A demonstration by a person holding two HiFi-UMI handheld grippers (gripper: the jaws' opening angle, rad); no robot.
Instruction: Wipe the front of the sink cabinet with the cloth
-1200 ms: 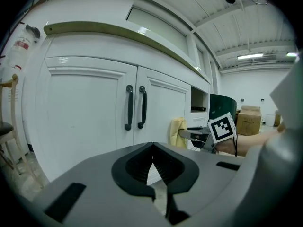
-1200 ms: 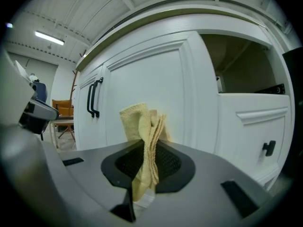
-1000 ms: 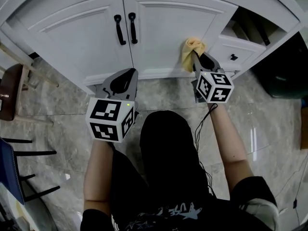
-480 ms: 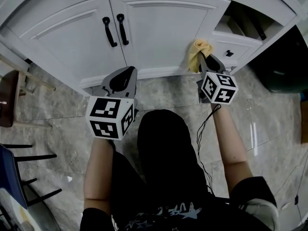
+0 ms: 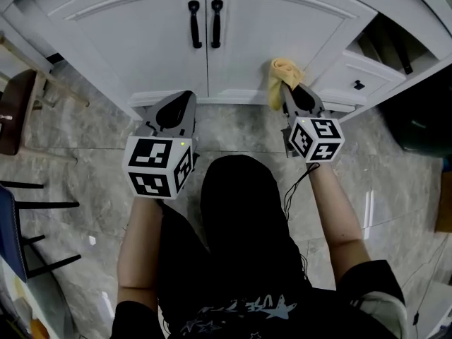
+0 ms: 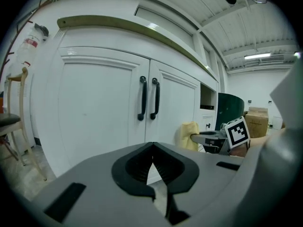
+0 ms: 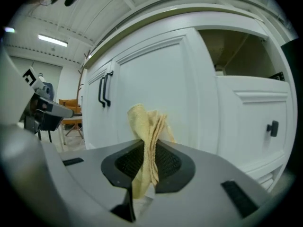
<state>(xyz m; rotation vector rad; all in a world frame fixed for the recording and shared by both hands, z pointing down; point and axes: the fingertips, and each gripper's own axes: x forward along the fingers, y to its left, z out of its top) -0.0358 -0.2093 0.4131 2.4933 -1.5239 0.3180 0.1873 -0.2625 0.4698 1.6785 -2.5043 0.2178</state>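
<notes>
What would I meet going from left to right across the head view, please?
Chair → door handles → cloth → drawer knob

Person wears a black short-sleeved T-shirt (image 5: 233, 288) with pale star-and-letter print (image 5: 244, 308) low on the front; head (image 5: 240, 189) is black on top, hair or hood unclear. Forearms bare below the sleeves. Left gripper (image 5: 185, 96) and right gripper (image 5: 288, 87) have matte grey moulded shells with black ribbed pads (image 6: 137, 167). Each carries a white cube with black square markers: left cube (image 5: 159, 167), with a small green light (image 5: 182, 144), and right cube (image 5: 315, 138). Thin black cable (image 5: 295, 182) trails from the right gripper.
</notes>
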